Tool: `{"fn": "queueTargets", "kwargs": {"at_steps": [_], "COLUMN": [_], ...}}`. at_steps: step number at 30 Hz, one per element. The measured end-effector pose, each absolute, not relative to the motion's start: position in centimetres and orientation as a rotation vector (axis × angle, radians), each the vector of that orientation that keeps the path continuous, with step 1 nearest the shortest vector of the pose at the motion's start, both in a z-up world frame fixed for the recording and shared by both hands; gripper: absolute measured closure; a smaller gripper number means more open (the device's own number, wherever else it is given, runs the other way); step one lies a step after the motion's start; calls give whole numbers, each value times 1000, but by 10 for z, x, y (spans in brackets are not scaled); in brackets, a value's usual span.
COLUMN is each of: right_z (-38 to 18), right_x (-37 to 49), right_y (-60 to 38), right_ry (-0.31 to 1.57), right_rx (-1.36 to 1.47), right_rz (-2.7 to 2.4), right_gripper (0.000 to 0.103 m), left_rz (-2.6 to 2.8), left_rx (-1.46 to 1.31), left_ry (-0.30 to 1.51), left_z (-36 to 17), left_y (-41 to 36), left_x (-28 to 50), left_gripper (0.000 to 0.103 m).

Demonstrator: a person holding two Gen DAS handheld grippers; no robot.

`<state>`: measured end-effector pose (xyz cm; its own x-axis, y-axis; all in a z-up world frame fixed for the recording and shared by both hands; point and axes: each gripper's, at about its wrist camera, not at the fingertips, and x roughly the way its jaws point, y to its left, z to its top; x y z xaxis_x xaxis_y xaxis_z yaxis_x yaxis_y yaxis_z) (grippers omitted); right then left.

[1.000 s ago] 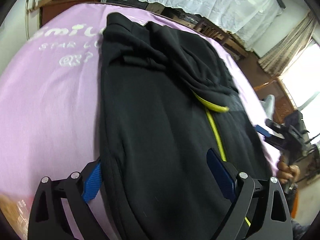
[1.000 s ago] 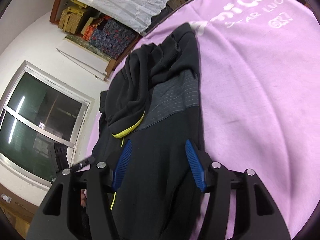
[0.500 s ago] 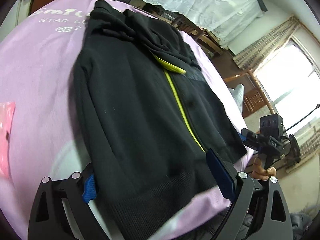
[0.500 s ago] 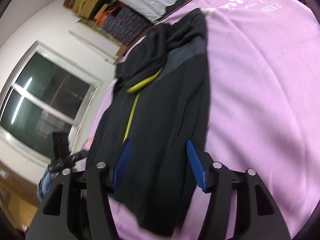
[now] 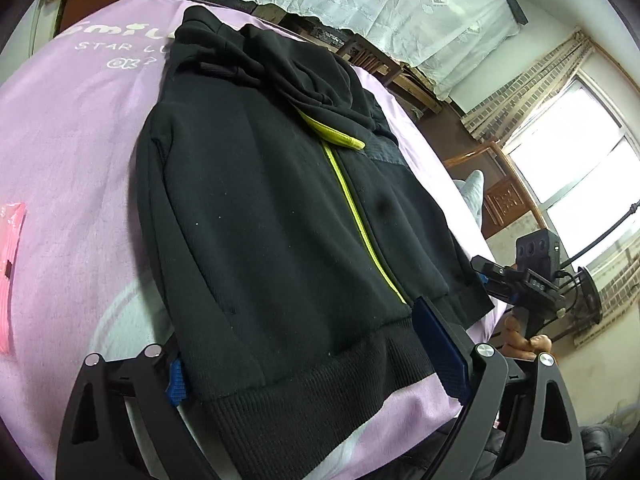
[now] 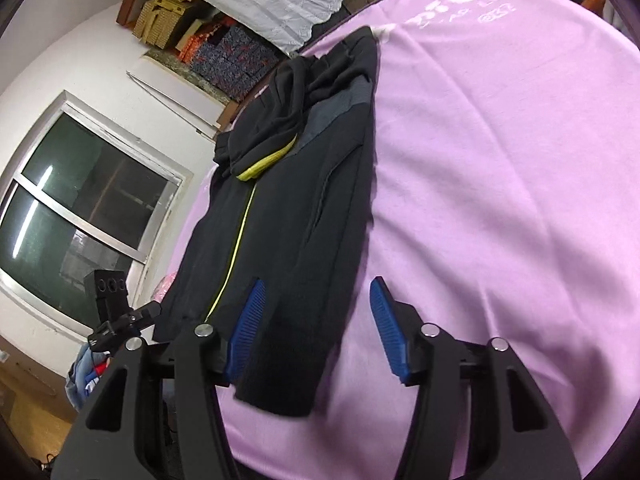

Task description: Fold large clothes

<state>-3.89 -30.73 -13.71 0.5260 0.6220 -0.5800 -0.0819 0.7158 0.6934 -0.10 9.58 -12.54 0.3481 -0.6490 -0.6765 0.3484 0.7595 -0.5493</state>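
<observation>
- The black zip-up hooded jacket with a yellow-green zipper (image 5: 272, 216) lies flat, front up, on the lilac printed sheet of the bed (image 5: 80, 140). In the left wrist view it fills the middle of the frame, hood bunched toward the top, ribbed hem at the bottom.
- The left gripper (image 5: 316, 356) straddles the hem at the bottom of that view. Its jaws stand wide apart and have just been closing a little; the hem lies between them, but the pads do not press on it.
- The right gripper (image 6: 316, 324) sits at the bottom centre of its own view, jaws about half apart over the hem's other corner and bare sheet, clamping nothing.
- Judged step: both grippers are lined up at the hem, before a grasp for a first fold.
- The next move likely calls for lowering each gripper onto its hem corner, closing on both layers, then lifting evenly toward the hood so the thick knit does not sag or skew.
</observation>
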Motion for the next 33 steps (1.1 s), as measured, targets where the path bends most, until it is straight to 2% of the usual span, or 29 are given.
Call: {"fn": "queueTargets", "kwargs": {"at_steps": [5, 9, 11, 13, 14, 17, 18, 23, 26, 31, 33], "right_z": [-126, -128, -134, -133, -131, -129, -129, -134, -134, -134, -134], "right_x": [-46, -50, -48, -49, -50, -52, -53, -51, -50, -44, -43], "right_y": [-278, -276, -280, -275, -271, -262, -263, -271, -269, -265, -264], "right_ry": [924, 928, 951, 940, 934, 916, 913, 906, 899, 904, 908], "right_rx": [584, 540, 548, 514, 494, 440, 441, 488, 478, 486, 484], "right_rz": [562, 566, 538, 535, 529, 518, 522, 561, 569, 575, 572], "right_gripper": [50, 50, 55, 53, 52, 52, 53, 55, 54, 53, 53], "left_rz": [-681, -696, -694, -686, -677, -639, -639, -613, -569, -530, -518], "left_rx": [-305, -357, -369, -351, -333, -270, -266, -199, -87, -46, -35], "left_ry": [1026, 1044, 1047, 1036, 1027, 1010, 1010, 993, 945, 899, 895], "left_z": [-126, -130, -131, -129, -129, -128, -129, -128, -127, -129, -129], "left_y": [101, 107, 107, 103, 101, 98, 99, 89, 71, 65, 65], "left_x": [-6, 6, 10, 10, 8, 2, 2, 3, -6, -11, -11], "left_gripper": [32, 31, 31, 32, 34, 49, 51, 50, 44, 44, 48]}}
